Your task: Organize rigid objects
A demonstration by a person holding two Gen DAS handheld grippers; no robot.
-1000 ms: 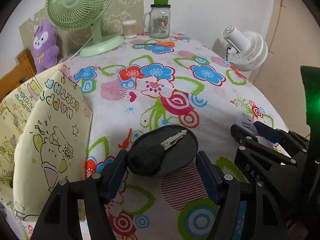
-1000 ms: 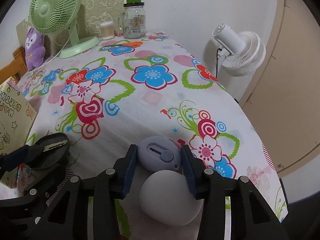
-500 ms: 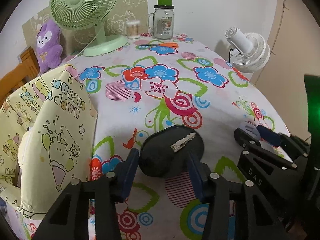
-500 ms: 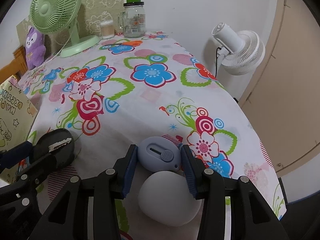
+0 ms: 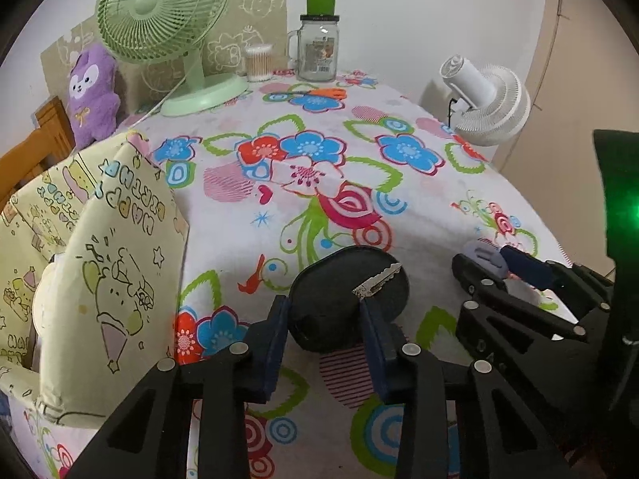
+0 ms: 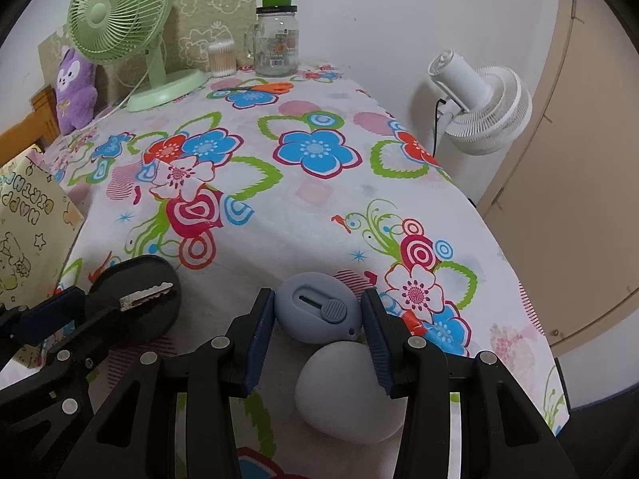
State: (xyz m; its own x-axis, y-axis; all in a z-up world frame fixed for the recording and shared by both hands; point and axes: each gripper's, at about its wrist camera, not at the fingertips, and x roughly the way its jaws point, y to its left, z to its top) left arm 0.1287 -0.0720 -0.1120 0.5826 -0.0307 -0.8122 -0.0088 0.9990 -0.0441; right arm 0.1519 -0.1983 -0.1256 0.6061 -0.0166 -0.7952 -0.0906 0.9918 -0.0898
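My left gripper [image 5: 322, 321] is shut on a black oval case [image 5: 343, 299] with a silver key [image 5: 376, 280] lying on top; it sits low over the flowered tablecloth. The case also shows in the right wrist view [image 6: 135, 303]. My right gripper [image 6: 317, 313] is shut on a grey-blue oval box cutter [image 6: 319, 307] with a slider. A white egg-shaped object [image 6: 351, 393] lies on the cloth under the right gripper's jaws. The right gripper also shows in the left wrist view [image 5: 491, 263].
A yellow cartoon-print gift bag [image 5: 100, 263] stands open at the left. At the far end are a green fan [image 5: 159, 12], a glass jar with green lid [image 5: 317, 46], cotton swabs [image 5: 258, 63], orange scissors [image 5: 319, 92] and a purple plush [image 5: 92, 95]. A white fan [image 6: 479, 107] stands off the table's right edge.
My left gripper's jaws have closed in from wide open onto the black case and it has pulled back slightly. The right gripper stays shut on the box cutter.
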